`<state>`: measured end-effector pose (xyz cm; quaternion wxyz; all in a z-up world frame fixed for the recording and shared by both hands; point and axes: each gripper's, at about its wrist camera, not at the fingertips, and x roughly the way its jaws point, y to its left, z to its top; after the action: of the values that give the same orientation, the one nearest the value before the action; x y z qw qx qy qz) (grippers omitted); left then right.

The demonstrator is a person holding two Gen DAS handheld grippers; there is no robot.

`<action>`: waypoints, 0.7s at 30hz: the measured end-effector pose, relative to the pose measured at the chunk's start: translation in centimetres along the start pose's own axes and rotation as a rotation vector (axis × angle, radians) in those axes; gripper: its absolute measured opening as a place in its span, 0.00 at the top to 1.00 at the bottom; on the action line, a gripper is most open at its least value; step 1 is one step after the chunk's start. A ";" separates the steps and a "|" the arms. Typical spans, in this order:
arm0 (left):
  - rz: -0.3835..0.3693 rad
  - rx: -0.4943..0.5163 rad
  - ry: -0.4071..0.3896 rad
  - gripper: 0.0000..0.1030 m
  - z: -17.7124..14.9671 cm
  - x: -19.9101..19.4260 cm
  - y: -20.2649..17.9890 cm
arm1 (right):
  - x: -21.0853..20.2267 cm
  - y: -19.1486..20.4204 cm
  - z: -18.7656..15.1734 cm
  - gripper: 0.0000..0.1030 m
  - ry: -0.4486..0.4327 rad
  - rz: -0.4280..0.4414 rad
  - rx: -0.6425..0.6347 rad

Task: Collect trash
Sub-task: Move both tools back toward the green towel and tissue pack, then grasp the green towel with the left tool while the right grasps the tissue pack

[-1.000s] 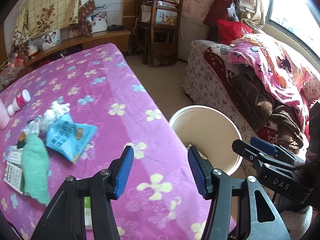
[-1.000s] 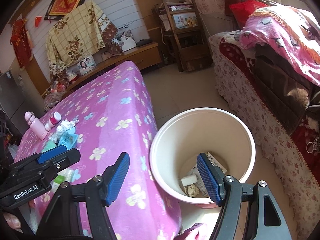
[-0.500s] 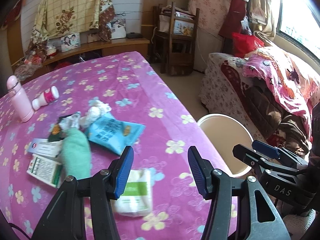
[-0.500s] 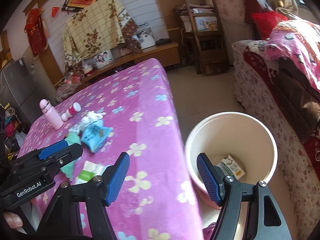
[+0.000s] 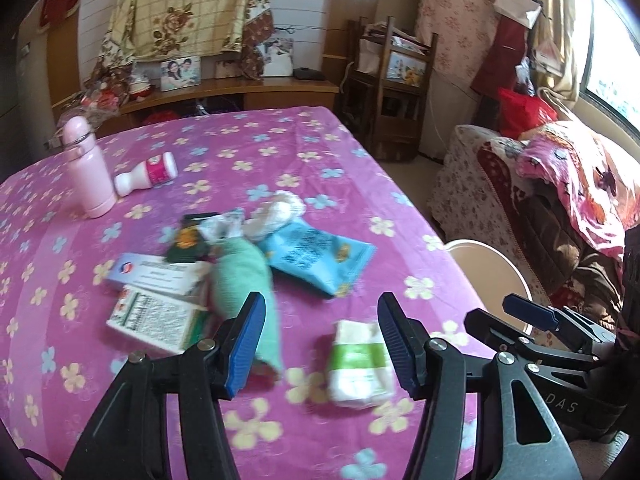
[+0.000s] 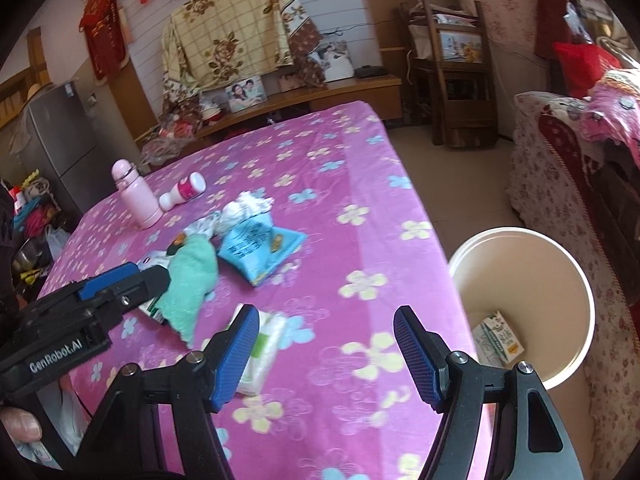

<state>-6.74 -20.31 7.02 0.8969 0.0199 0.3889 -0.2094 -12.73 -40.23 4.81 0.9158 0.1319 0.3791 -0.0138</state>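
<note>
Reaching for the next piece, by the look of it. Left wrist view: left gripper (image 5: 320, 344) is spread wide with nothing between the blue pads, above the purple flowered tablecloth (image 5: 280, 152). Closest item is the white-and-green tissue pack (image 5: 360, 364), lower centre, just inside the right pad. My call: go for that first. It's soft plastic film and squashy, so centre it and pinch across the short side, or it will slip or bulge out. The rest of the trash pile sits mid-frame: a limp mint cloth (image 5: 244, 280), a flat crinkly blue snack bag (image 5: 320, 256), crumpled white tissue (image 5: 276, 212), and stiff printed cartons (image 5: 154, 316) at left. The pink bottle (image 5: 90, 172) stands upright, upper left; probably not trash. The cream bin's rim (image 5: 492, 252) peeks past the table edge, right.

Right wrist view: right gripper (image 6: 326, 350) is also wide apart and empty, low centre. The tissue pack (image 6: 260, 352) sits partly behind its left pad. The round smooth-walled bin (image 6: 524, 308) stands on the floor at right, just beside the table, with a small carton (image 6: 496, 336) already at the bottom. The drop is short; clear the rim before letting go.
</note>
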 end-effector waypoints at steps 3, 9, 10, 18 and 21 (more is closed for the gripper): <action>0.016 -0.021 0.000 0.37 -0.2 -0.4 1.9 | 0.7 1.0 -0.2 0.29 0.018 0.018 -0.005; 0.051 -0.068 0.028 0.37 -0.7 -0.2 5.8 | 3.1 2.6 -1.3 0.29 0.097 0.067 0.004; 0.053 -0.080 0.035 0.37 -0.8 0.0 6.3 | 3.7 3.0 -1.5 0.29 0.115 0.073 0.007; 0.044 -0.131 0.063 0.36 -0.7 1.0 8.0 | 8.4 5.8 -2.7 0.29 0.204 0.092 -0.012; 0.041 -0.136 0.085 0.36 -0.5 2.1 7.9 | 9.1 6.6 -2.8 0.29 0.190 0.058 -0.046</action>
<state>-2.70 -13.76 4.21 0.8829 -0.0245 0.4396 -0.1631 -7.33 -32.42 -1.95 0.8785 0.1222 0.4605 0.0339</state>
